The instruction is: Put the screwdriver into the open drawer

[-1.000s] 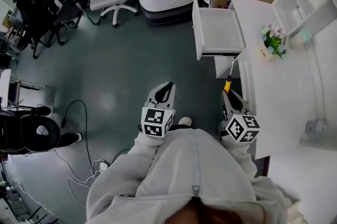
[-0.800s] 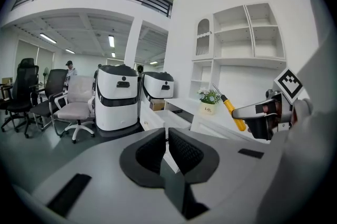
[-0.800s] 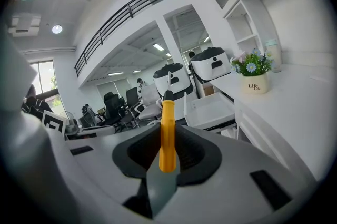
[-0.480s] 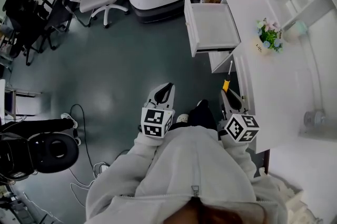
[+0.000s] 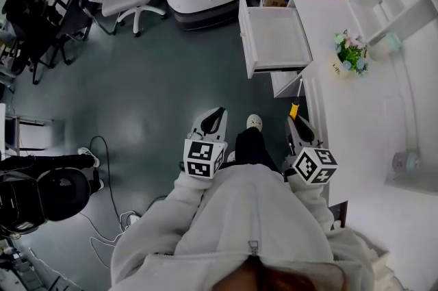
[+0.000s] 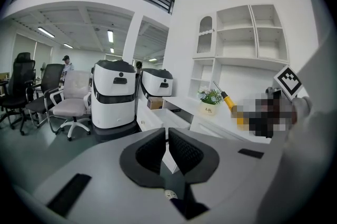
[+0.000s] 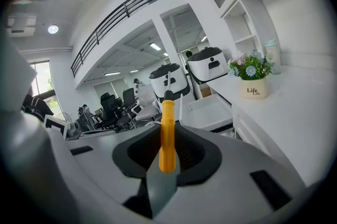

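Gripping screwdriver (image 7: 167,133), shaft toward open drawer (image 5: 277,40)

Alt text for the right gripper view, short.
The right hand-held gripper clamps a yellow-handled screwdriver between its jaws, shaft pointing ahead. Beyond it an open white drawer juts from a white counter holding a potted plant.

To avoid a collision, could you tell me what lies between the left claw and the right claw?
In the head view, the person's dark-trousered leg and white shoe lie between the left claw and the right claw.
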{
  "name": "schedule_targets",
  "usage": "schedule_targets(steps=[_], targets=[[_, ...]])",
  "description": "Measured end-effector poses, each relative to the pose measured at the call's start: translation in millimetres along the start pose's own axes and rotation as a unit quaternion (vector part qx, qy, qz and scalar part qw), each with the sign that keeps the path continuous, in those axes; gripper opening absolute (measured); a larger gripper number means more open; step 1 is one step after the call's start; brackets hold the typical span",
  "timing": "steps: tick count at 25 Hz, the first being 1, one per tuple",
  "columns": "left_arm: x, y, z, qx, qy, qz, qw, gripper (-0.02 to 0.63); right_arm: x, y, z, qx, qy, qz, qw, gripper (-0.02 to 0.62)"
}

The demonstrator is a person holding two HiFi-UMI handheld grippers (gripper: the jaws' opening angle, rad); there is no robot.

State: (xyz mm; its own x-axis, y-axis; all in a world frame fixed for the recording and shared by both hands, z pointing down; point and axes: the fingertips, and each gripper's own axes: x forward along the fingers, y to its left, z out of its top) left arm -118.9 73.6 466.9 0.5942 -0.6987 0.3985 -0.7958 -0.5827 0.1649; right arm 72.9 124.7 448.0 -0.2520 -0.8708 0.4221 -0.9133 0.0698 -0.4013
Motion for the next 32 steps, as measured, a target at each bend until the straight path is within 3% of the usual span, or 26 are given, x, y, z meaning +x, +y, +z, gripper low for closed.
schedule_targets(steps=[32], targets=[[164,28,58,-0.011,0.021,0.022,0.9995,0.031,130,-89,90,-0.007,0.033,0.022,0.999,0.098]])
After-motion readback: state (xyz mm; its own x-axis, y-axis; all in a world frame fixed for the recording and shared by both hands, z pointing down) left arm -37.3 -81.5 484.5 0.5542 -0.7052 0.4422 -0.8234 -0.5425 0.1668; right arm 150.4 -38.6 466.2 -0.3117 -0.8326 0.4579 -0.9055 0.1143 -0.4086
